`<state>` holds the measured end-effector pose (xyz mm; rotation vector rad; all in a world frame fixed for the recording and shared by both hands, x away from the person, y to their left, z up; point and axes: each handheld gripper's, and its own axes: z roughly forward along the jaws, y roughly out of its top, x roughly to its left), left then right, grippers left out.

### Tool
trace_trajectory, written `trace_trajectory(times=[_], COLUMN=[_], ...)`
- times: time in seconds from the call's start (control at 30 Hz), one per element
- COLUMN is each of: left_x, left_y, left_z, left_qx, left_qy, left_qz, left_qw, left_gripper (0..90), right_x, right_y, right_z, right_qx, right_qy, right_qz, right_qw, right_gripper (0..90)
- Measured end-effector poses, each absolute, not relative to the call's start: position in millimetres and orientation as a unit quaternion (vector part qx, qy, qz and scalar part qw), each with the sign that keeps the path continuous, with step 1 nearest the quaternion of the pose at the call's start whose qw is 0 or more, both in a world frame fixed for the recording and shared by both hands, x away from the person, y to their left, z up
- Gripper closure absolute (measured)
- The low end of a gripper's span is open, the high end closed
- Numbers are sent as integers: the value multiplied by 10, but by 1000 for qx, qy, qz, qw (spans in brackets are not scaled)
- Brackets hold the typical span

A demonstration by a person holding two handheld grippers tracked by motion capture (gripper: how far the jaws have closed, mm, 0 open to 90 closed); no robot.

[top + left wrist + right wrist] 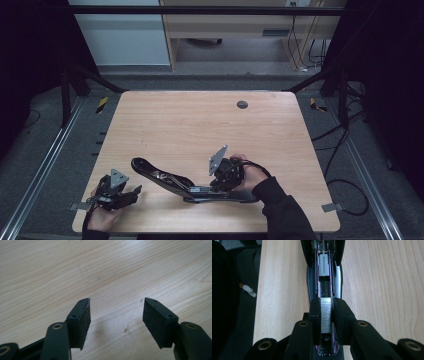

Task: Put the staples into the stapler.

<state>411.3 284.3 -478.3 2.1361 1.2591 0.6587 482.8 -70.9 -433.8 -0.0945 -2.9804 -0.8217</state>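
1. Silvery metal is showing between the black jaws of the right gripper [327, 315]: a strip of staples [326, 315], a ribbed block, is being clamped from both sides by the pads.
2. Directly beneath and ahead of that strip, the long black stapler [175, 182] is lying open on the light wooden tabletop [200, 125], its channel exposed with a small grey plastic pusher [323, 265] sitting farther along the track.
3. In the high view, the right gripper [222, 181] is resting over the stapler's base near the front edge of the tabletop, with the person's right hand [250, 175] and dark sleeve wrapping around it.
4. The stapler's upper arm is angling up and away to the left from the base, its rounded end [139, 164] lying toward the left gripper.
5. The left gripper [131, 192] is sitting near the front left corner of the tabletop, well apart from the stapler.
6. Its jaws are standing wide apart, with bare wood grain showing between the two dark pads [156, 322]; they are gripping nothing.
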Motion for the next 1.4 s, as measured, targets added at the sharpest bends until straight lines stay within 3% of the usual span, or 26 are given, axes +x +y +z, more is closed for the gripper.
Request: trace_trajectory(times=[0.3, 0.83, 1.23, 1.4], left_x=[4107, 4012, 3942, 3920], left_y=[2843, 2778, 2754, 2762], left_z=[-4774, -4664, -4598, -4575], left_qx=[796, 787, 775, 767], left_qy=[472, 458, 446, 446], left_qz=[244, 248, 252, 256], left_qw=[290, 330, 370, 384], left_gripper=[386, 385, 385, 383], right_x=[4810, 4678, 4419, 4364], right_y=[-747, -1194, -1630, -1768], right_z=[-4272, -4125, -4174, -4251], right_qx=[-66, -219, -319, -358], right_qy=[-958, -905, -850, -827], right_qz=[-280, -354, -399, -403], right_qw=[17, -86, -131, -160], right_gripper=[716, 732, 687, 629])
